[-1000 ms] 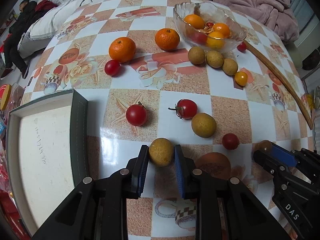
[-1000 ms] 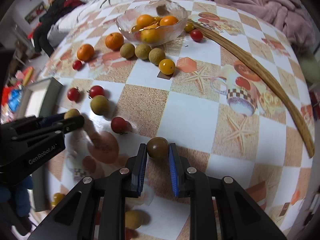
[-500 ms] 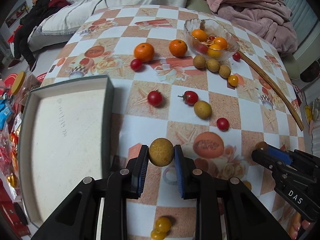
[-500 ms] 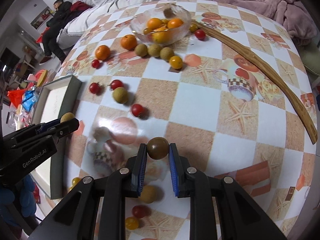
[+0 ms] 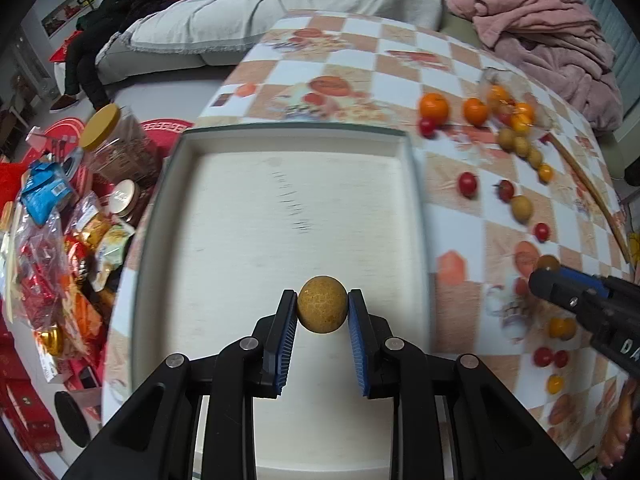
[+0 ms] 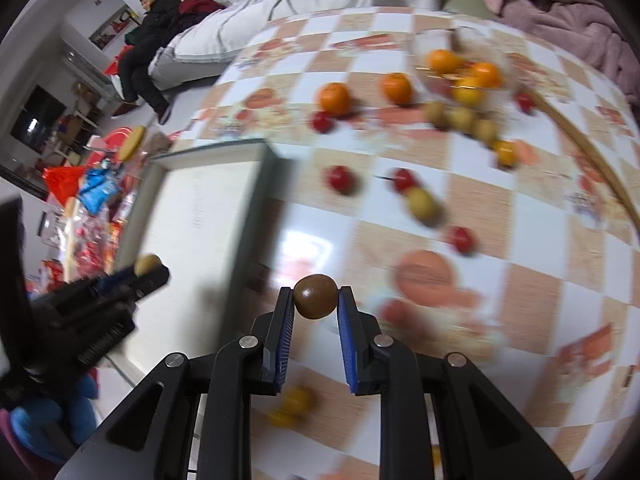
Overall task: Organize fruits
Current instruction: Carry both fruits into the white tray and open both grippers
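Left gripper [image 5: 322,312]: I see it pinching a round tan fruit [image 5: 322,309] between its blue pads. The pads press on both sides of the fruit.
Where that fruit is: It hangs in the air over the white tray [image 5: 288,208], near the close end.
Right gripper [image 6: 316,300]: It pinches a small brown fruit [image 6: 315,295]. The pads touch it on both sides.
Where the brown fruit is: It is up over the table [image 6: 472,240], just beside the tray's dark edge, not over the tray.
Tray: It is white inside with a dark rim, and I see no fruit lying in it. It sits at the table's left end.
Oranges [image 5: 434,106]: Two sit on the table at the far side, close to each other.
Bowl [image 5: 510,110]: It is glass, blurry, with orange and yellow fruit inside.
Red tomatoes [image 5: 467,184]: They lie here and there on the table, well apart from the tray.
Other tan fruits [image 5: 520,146]: A few sit in a row by the bowl.
Stick [image 5: 592,196]: A long thin one lies along the table's right side.
Sofa [image 5: 248,12]: A person [image 5: 100,32] sits at its far left end.
Snack bags [image 5: 56,240]: They are piled left of the table.
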The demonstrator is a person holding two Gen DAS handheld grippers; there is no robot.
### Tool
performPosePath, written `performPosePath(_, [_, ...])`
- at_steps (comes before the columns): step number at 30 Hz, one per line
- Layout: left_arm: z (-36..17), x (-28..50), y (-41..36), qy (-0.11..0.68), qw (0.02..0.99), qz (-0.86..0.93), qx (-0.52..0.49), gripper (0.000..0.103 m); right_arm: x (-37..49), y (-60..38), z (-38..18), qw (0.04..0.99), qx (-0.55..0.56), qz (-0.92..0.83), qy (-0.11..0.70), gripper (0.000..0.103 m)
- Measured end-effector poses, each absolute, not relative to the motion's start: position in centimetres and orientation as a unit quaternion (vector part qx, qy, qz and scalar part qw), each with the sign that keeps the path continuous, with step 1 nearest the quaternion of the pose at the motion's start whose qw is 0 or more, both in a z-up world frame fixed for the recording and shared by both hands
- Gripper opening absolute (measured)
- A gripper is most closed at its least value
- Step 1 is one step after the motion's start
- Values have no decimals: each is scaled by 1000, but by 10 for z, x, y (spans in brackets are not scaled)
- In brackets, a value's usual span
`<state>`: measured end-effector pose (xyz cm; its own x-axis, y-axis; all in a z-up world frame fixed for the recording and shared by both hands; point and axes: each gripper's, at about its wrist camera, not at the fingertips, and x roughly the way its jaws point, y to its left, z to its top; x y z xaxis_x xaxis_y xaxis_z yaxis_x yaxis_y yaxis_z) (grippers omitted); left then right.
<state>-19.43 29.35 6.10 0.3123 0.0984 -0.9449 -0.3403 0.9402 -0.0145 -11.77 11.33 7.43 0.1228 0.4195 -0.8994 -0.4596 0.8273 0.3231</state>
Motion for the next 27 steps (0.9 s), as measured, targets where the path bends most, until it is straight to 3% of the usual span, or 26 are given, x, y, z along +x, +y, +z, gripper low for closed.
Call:
performPosePath(11, [28, -202, 355, 587, 791, 145, -95, 27, -122, 219, 53, 730, -28, 307, 610, 25])
performPosePath(22, [16, -204, 363, 597, 787, 133, -79, 28, -123, 247, 27, 721, -74, 290, 625, 25])
performPosePath(24, [16, -203, 362, 598, 786, 140, -71, 49, -124, 250, 22, 714, -82, 290, 631, 26])
performPosePath(25, [16, -204, 362, 597, 787, 143, -68, 78, -125, 251, 21, 714, -84, 290, 632, 30])
performPosePath(27, [23, -207, 361, 576, 802, 146, -66, 82, -125, 254, 23, 714, -86, 294, 630, 52])
